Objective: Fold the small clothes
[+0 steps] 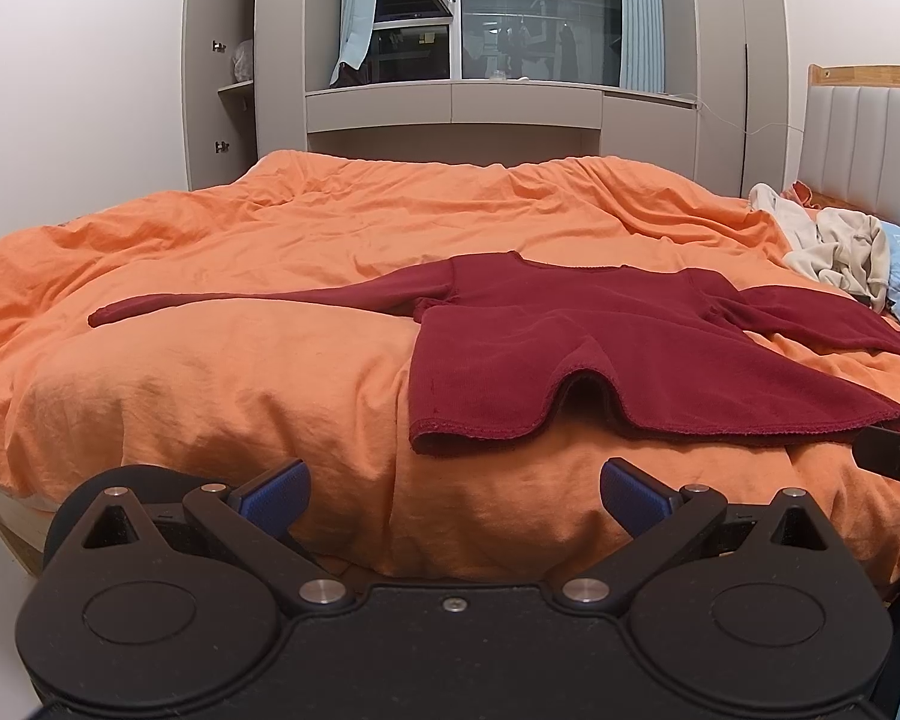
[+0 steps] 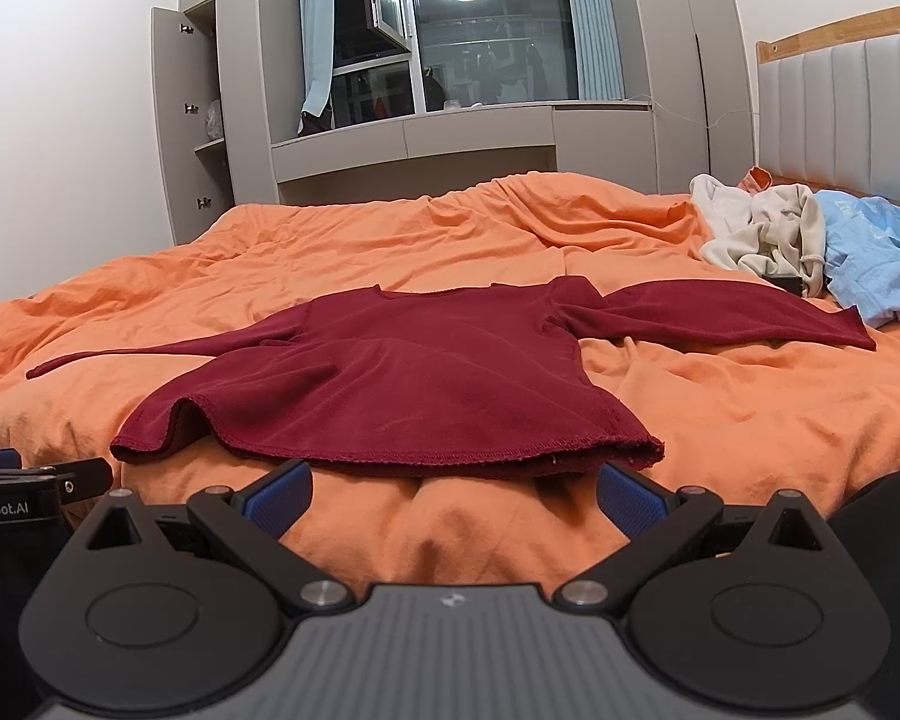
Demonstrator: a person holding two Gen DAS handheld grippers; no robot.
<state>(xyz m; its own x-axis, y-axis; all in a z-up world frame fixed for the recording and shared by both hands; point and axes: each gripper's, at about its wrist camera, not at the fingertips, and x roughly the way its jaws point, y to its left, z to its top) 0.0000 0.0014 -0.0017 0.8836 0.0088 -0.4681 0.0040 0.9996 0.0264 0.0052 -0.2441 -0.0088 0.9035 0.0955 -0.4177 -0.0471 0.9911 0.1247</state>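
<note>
A dark red long-sleeved top (image 1: 570,354) lies flat on the orange duvet (image 1: 240,372), both sleeves spread out, hem toward me with a small raised ripple in it. It also shows in the right wrist view (image 2: 402,384). My left gripper (image 1: 455,495) is open and empty, just short of the hem's left part. My right gripper (image 2: 453,495) is open and empty, close in front of the hem's right part, its pads (image 2: 630,495) near the hem corner. Part of the right gripper (image 1: 894,456) shows at the edge of the left wrist view, and the left gripper (image 2: 36,477) at the edge of the right wrist view.
A pile of cream clothes (image 2: 762,228) and a light blue garment (image 2: 876,264) lie at the far right by the padded headboard (image 2: 840,114). A grey wardrobe and window unit (image 2: 414,138) stand beyond the bed. The duvet (image 2: 750,414) is wrinkled.
</note>
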